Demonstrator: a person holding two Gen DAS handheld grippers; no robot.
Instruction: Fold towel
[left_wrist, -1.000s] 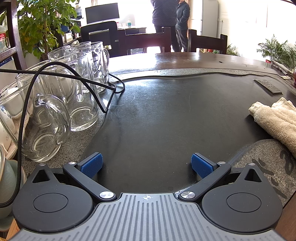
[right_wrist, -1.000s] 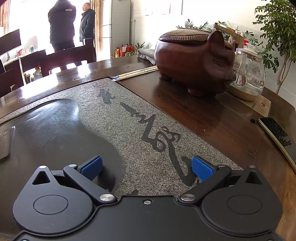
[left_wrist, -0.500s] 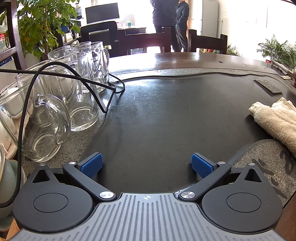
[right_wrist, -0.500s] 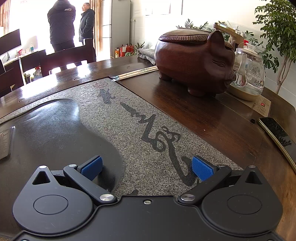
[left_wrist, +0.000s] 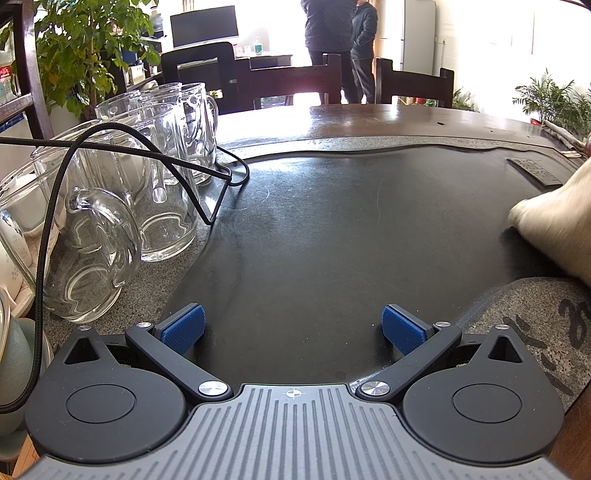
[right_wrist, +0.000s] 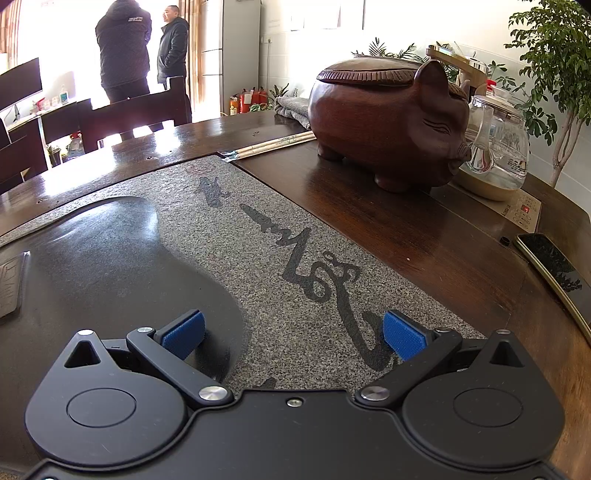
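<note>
Cream terry towel (left_wrist: 554, 229): bunched, blurred, at right edge of dark stone bench (left_wrist: 332, 229), well right of left gripper (left_wrist: 291, 328). Left gripper fingers spread wide, empty. Right gripper (right_wrist: 293, 334) fingers likewise wide, empty; towel absent from its view. Nearer gripper undeterminable.

Glass mugs (left_wrist: 110, 221), wooden pig (right_wrist: 388, 122) (w/ kettle (right_wrist: 495, 147) beside).
</note>
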